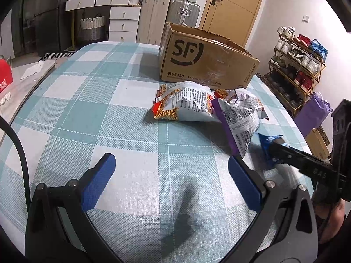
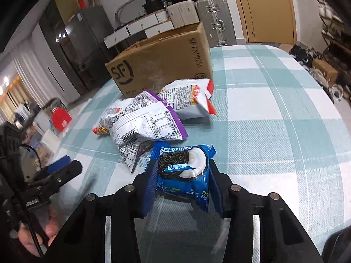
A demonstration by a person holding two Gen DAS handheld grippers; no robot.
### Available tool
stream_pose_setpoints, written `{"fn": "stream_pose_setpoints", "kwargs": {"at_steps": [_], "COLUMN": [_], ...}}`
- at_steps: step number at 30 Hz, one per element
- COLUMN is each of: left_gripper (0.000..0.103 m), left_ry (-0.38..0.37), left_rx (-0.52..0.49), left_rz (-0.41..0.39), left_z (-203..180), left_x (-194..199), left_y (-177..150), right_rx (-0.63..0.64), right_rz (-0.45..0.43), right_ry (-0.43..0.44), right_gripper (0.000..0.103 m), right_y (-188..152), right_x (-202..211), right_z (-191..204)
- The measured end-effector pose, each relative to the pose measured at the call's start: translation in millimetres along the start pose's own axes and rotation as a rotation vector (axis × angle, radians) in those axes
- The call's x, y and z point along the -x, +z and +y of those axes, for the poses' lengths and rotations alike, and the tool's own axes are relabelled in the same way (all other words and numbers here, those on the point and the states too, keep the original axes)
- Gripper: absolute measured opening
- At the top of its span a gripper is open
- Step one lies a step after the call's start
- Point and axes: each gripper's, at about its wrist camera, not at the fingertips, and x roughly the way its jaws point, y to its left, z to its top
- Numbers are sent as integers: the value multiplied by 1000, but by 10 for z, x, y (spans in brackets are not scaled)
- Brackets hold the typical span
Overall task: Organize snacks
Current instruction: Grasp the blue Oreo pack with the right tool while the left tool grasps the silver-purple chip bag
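A blue Oreo packet (image 2: 185,171) sits squeezed between the blue pads of my right gripper (image 2: 182,184), which is shut on it low over the checked tablecloth. From the left wrist view that same right gripper (image 1: 274,151) shows at the right edge with the blue Oreo packet (image 1: 266,141) in its tips. Just beyond lie a purple-edged snack bag (image 2: 144,127) (image 1: 239,120) and a red-and-white noodle snack bag (image 2: 188,100) (image 1: 182,105). A brown SF cardboard box (image 1: 206,61) (image 2: 162,65) stands open behind them. My left gripper (image 1: 171,168) stands open over bare cloth with nothing between its fingers.
The round table carries a teal and white checked cloth (image 1: 109,109). A red box (image 1: 4,76) rests on a side surface at the left. A shoe rack (image 1: 298,70), suitcases (image 1: 182,13) and white drawers (image 1: 125,22) line the room behind.
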Motion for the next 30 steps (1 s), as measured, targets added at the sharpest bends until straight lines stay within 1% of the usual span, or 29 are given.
{"fn": "stream_pose_setpoints", "kwargs": {"at_steps": [3, 5, 9, 12, 13, 16, 18, 20, 22, 24, 25, 26, 27, 30], "left_gripper": [102, 102, 102, 102, 102, 102, 102, 102, 102, 102, 100, 95, 95, 94], "left_ry": [-5, 2, 3, -34, -48, -121, -168, -197, -218, -239, -251, -260, -256, -236], "left_rx": [-7, -18, -70, -114, -121, -128, -101, -60, -13, 63, 105, 140, 161, 167], "left_rz": [10, 15, 5, -5, 1, 50, 66, 72, 109, 151, 176, 199, 203, 183], "left_z": [-17, -41, -143, -256, -293, -445, -518, -602, -656, -653, -642, -634, -627, -670], "left_x": [-24, -40, -23, -7, -12, -97, -161, -270, -417, -587, -678, -753, -793, -819], "left_y": [0, 3, -9, -2, 13, 134, 230, 324, 389, 435, 449, 462, 479, 530], "right_rx": [-28, -22, -35, -50, -52, -71, -88, -111, -135, -158, -161, -160, -156, -144], "right_rz": [-18, -31, -50, -63, -68, -77, -76, -65, -60, -70, -75, -79, -81, -82], "right_ry": [37, 42, 64, 76, 78, 96, 108, 93, 94, 108, 111, 116, 116, 128], "right_gripper": [44, 44, 44, 44, 44, 44, 44, 44, 44, 44, 44, 44, 44, 44], "right_y": [-34, -55, -100, -113, -118, -125, -131, -136, -137, -145, -142, -142, -139, -137], "right_x": [88, 141, 221, 268, 284, 316, 322, 305, 291, 315, 318, 327, 328, 333], "right_z": [-77, -85, -120, -171, -182, -245, -280, -312, -362, -409, -419, -417, -413, -392]}}
